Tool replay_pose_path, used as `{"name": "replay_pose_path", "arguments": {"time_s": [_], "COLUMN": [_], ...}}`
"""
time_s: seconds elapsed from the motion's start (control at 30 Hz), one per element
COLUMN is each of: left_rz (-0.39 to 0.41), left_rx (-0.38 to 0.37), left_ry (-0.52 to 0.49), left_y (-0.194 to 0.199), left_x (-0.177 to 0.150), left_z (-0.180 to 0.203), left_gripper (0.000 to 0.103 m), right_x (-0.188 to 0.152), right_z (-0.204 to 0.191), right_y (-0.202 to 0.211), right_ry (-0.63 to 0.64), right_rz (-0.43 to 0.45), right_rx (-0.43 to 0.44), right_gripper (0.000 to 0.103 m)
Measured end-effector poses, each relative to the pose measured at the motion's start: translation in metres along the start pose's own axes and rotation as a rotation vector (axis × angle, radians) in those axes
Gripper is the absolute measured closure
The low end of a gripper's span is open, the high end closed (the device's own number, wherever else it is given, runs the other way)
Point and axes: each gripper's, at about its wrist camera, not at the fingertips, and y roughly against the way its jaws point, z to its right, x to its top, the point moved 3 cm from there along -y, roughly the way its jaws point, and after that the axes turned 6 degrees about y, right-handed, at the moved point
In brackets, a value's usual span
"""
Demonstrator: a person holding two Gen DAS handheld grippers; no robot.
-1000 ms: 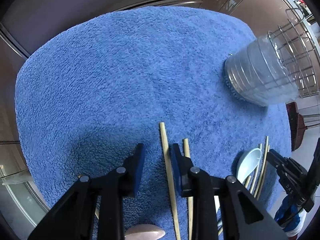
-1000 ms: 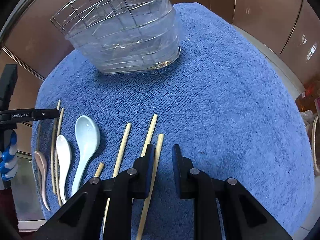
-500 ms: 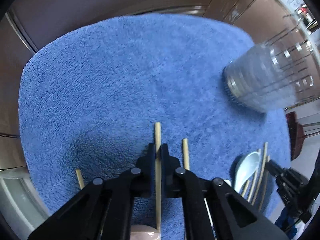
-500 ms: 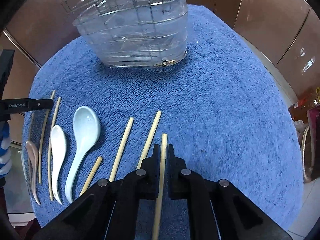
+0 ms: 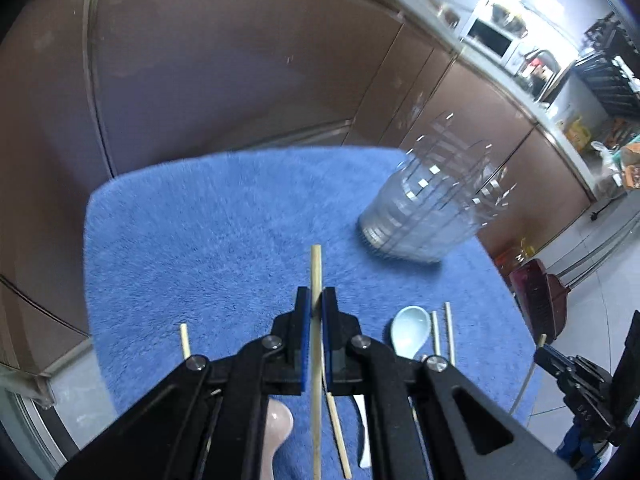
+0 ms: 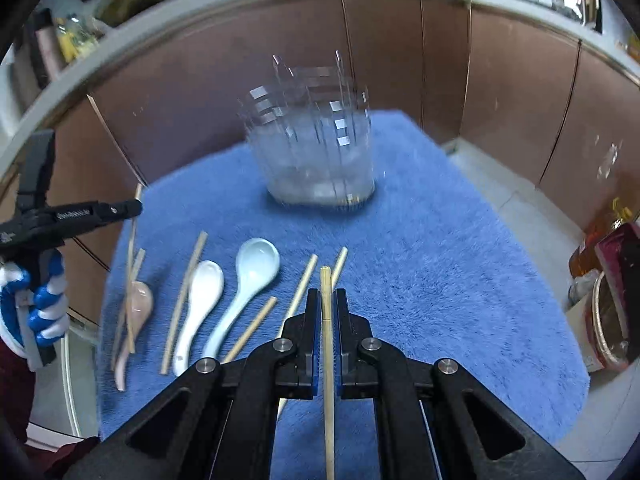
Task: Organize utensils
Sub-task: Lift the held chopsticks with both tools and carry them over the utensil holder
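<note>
One chopstick (image 5: 316, 276) is clamped between the left tongs (image 5: 316, 300), and a second chopstick (image 6: 326, 292) is clamped in the right tongs (image 6: 326, 300) — both appear lifted clear of the blue towel (image 6: 440, 280). The clear holder (image 6: 316, 160), ringed by a wire rack and blurred in both views, stands at the far end of the towel; whether anything is inside cannot be told. Most of the sorting seems left to do: a pale blue spoon (image 6: 256, 264), a white spoon (image 6: 204, 284), a pink spoon (image 6: 138, 300) and several loose chopsticks (image 6: 302, 284) are seen lying on the towel. The work is judged to be at an early stage — two pieces picked up, none clearly put away.
</note>
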Motion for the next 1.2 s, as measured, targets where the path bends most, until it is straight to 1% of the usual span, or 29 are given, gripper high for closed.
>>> {"name": "replay_pose_path", "arguments": {"time_s": [0.13,0.2,0.23,0.3,0.33,0.4,0.47,0.57,0.63,0.7,0.73,0.8,0.83,0.93,1.03,1.2], "left_rz": [0.078,0.114,0.138,0.175,0.207,0.248,0.292,0.351,0.394,0.436,0.462,0.487,0.503,0.521,0.515,0.521], "left_rx": [-0.012,-0.024,-0.036,-0.055,-0.065,-0.082,-0.112,-0.146,-0.158,-0.17,-0.178,-0.189,-0.196,-0.186,-0.184,-0.147], "left_ry": [-0.006,-0.019,-0.028,-0.039,-0.048,-0.057,-0.057,-0.053,-0.048,-0.044,-0.039,-0.031,-0.027,-0.024,-0.022,-0.047], "left_y": [0.043,0.058,0.076,0.095,0.108,0.126,0.142,0.153,0.155,0.153,0.148,0.137,0.127,0.097,0.063,0.015], "left_x": [-0.006,0.003,0.006,0.011,0.017,0.028,0.048,0.074,0.093,0.11,0.121,0.135,0.143,0.16,0.171,0.177], "left_z": [-0.001,0.004,0.009,0.018,0.025,0.035,0.048,0.069,0.084,0.1,0.108,0.119,0.125,0.136,0.141,0.147], "left_gripper": [0.098,0.098,0.098,0.098,0.098,0.098,0.098,0.098,0.098,0.098,0.098,0.098,0.098,0.098,0.098,0.098], "right_x": [-0.01,-0.009,-0.007,0.002,0.009,0.021,0.038,0.068,0.093,0.122,0.131,0.157,0.166,0.188,0.205,0.213], "right_z": [0.011,0.01,0.008,0.002,-0.001,-0.004,-0.008,-0.012,-0.014,-0.012,-0.01,-0.004,0.0,0.011,0.02,0.034], "right_y": [0.047,0.068,0.078,0.095,0.106,0.12,0.139,0.152,0.158,0.16,0.154,0.146,0.14,0.119,0.095,0.05], "right_ry": [0.004,0.013,0.016,0.022,0.028,0.033,0.037,0.039,0.04,0.029,0.024,0.002,-0.005,-0.018,-0.012,-0.009], "right_rz": [0.087,0.131,0.158,0.207,0.243,0.296,0.36,0.435,0.489,0.542,0.558,0.607,0.624,0.669,0.691,0.687], "right_rx": [-0.003,-0.006,-0.008,-0.008,-0.012,-0.011,-0.009,-0.006,-0.021,-0.032,-0.037,-0.04,-0.044,-0.068,-0.11,-0.129], "right_gripper": [0.098,0.098,0.098,0.098,0.098,0.098,0.098,0.098,0.098,0.098,0.098,0.098,0.098,0.098,0.098,0.098]}}
